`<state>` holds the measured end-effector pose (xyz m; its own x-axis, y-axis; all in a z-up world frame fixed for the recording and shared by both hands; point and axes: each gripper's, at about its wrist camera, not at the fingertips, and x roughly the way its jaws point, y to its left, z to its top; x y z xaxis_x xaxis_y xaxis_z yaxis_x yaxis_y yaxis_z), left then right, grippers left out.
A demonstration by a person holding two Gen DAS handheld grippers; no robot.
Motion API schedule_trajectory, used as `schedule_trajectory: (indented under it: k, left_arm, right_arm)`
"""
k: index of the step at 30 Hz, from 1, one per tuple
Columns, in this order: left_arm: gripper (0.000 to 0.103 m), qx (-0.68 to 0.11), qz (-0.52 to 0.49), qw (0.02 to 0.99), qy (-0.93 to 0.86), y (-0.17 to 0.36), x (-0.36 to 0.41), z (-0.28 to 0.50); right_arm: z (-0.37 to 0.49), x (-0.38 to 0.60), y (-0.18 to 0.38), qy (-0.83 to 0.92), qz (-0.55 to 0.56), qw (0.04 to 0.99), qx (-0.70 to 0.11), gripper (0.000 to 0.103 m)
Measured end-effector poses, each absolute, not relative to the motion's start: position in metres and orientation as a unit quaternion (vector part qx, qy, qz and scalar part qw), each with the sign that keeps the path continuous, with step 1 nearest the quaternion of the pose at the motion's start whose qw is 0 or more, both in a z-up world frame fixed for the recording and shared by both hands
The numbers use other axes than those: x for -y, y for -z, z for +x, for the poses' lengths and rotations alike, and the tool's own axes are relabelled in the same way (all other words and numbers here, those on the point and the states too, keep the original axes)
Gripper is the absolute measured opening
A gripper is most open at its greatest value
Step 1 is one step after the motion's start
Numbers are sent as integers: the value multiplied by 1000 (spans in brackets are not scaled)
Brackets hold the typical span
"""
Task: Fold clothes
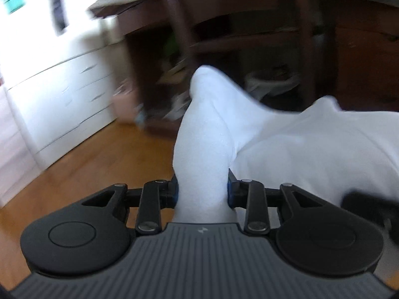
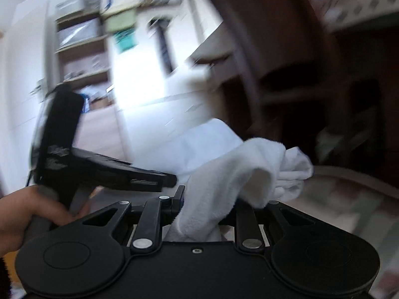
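Left tool (image 1: 202, 189) pinching white garment (image 1: 286, 149) | right tool (image 2: 212, 206) clamped on same cloth | both airborne, blurred | risk: thick bunch slipping free mid-swing, fold lost

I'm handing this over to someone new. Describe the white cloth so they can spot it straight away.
Start at the dark wooden shelving across the wood floor. In front of it hangs the white cloth, bunched between the left tongs, with another part between the right tongs. It is the only soft, plain white thing held up, unlike the hard white drawers.
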<state>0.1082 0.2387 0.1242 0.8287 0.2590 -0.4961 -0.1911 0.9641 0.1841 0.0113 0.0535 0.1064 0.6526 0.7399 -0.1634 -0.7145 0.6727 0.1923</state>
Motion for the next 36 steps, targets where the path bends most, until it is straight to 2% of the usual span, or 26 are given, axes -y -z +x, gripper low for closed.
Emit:
schedule_trajectory:
  k: [1, 3, 4, 5, 6, 9, 10, 12, 17, 20, 21, 26, 29, 32, 34, 36]
  left_arm:
    - [44, -283, 59, 952, -102, -123, -241, 128]
    - [57, -325, 58, 939, -93, -109, -248, 169]
    - [58, -343, 67, 930, -113, -97, -252, 186]
    - [58, -361, 67, 920, -134, -83, -257, 200]
    - [58, -378, 52, 911, -155, -68, -266, 209]
    - [58, -400, -46, 901, -160, -27, -292, 202]
    - [58, -401, -69, 900, -155, -16, -300, 191]
    - [61, -398, -103, 899, -152, 3, -312, 165]
    - [65, -373, -183, 898, -144, 20, -338, 105]
    - [65, -347, -211, 906, -121, 17, -340, 77]
    - [66, -339, -221, 908, -112, 18, -341, 71]
    - [69, -312, -277, 906, -69, 36, -334, 62]
    - [70, -323, -302, 896, -30, 50, -330, 70]
    - [63, -335, -306, 891, 18, 54, -317, 71]
    - [63, -331, -263, 906, 17, 44, -301, 63]
    - [64, -324, -233, 917, 7, 34, -289, 54]
  right_arm:
    - [20, -54, -101, -388, 63, 912, -121, 25]
    - [37, -56, -92, -361, 77, 920, -134, 37]
    - [47, -58, -86, -348, 83, 923, -144, 41]
    - [66, -65, -71, -334, 80, 920, -190, 45]
    - [86, -73, -51, -317, 78, 911, -252, 45]
    - [117, -67, -3, -320, 130, 865, -363, 47]
    - [118, -56, 5, -326, 154, 860, -361, 47]
    - [119, -34, 12, -350, 187, 847, -353, 60]
    - [129, 14, 11, -380, 246, 829, -329, 63]
    - [149, 38, 3, -381, 266, 829, -309, 81]
    - [157, 44, 1, -381, 273, 828, -308, 81]
    - [203, 41, 18, -349, 270, 828, -346, 81]
    - [215, 28, 27, -326, 245, 842, -353, 81]
    - [230, 0, 29, -317, 174, 871, -334, 81]
    - [235, -16, 21, -314, 107, 887, -321, 78]
    - [234, -30, 6, -314, 40, 900, -301, 32]
